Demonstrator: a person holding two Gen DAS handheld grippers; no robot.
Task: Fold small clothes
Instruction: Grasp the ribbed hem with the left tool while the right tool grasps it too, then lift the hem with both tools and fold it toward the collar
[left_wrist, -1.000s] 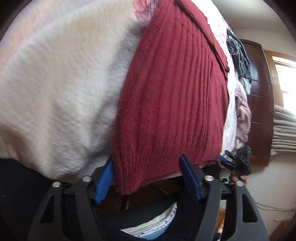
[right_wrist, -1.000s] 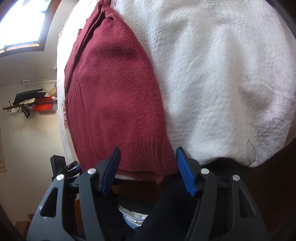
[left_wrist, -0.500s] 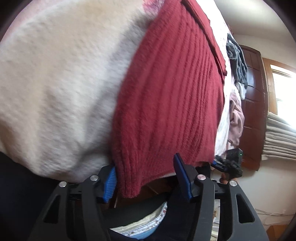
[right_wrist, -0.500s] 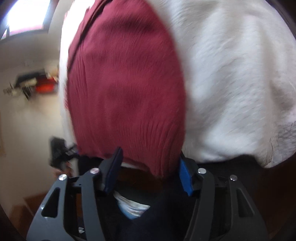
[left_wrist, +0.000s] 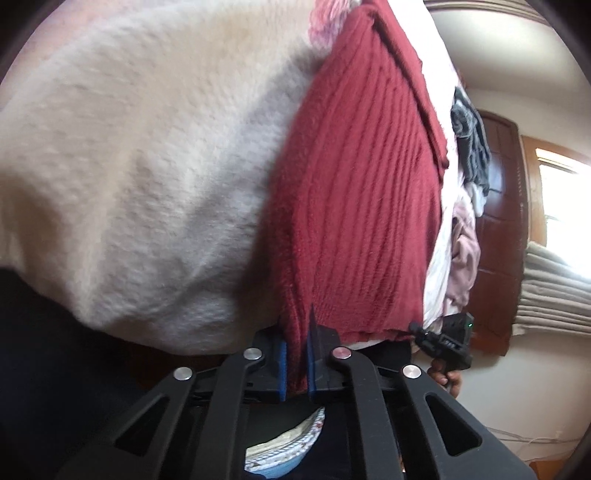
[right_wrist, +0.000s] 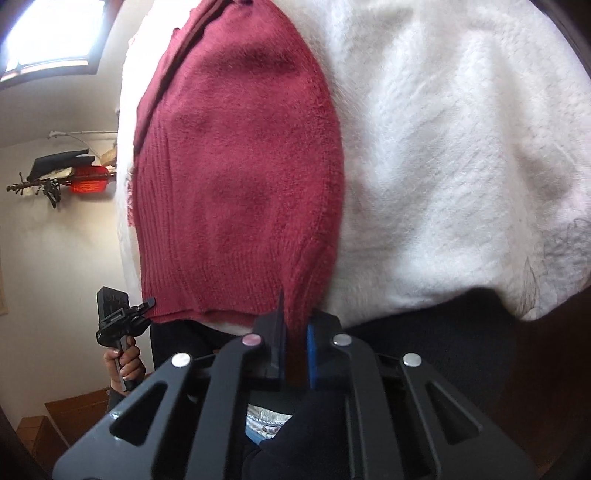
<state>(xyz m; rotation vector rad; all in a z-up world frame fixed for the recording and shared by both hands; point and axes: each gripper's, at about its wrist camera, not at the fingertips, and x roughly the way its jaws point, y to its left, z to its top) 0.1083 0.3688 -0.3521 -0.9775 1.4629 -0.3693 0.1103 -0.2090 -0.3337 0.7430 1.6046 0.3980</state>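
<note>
A dark red ribbed knit garment (left_wrist: 362, 206) lies flat on a white fleecy bed cover (left_wrist: 140, 166), its hem hanging at the near edge. My left gripper (left_wrist: 297, 347) is shut on the hem's left corner, red fabric pinched between its blue pads. In the right wrist view the same garment (right_wrist: 236, 184) spreads away from me, and my right gripper (right_wrist: 295, 343) is shut on its right hem corner. Each view shows the other gripper at the far hem corner: the right one (left_wrist: 448, 341), the left one (right_wrist: 122, 317), held by a hand.
A heap of grey, white and pink clothes (left_wrist: 469, 184) lies beyond the garment near a dark wooden door (left_wrist: 506, 206). The bed cover (right_wrist: 461, 166) stretches wide to the right. A wall hook with a red item (right_wrist: 74, 181) is on the left wall. Dark clothing of the person fills the bottom.
Both grippers went from open around the hem to shut on it. The hem corners are now pinched and pulled slightly toward me.
</note>
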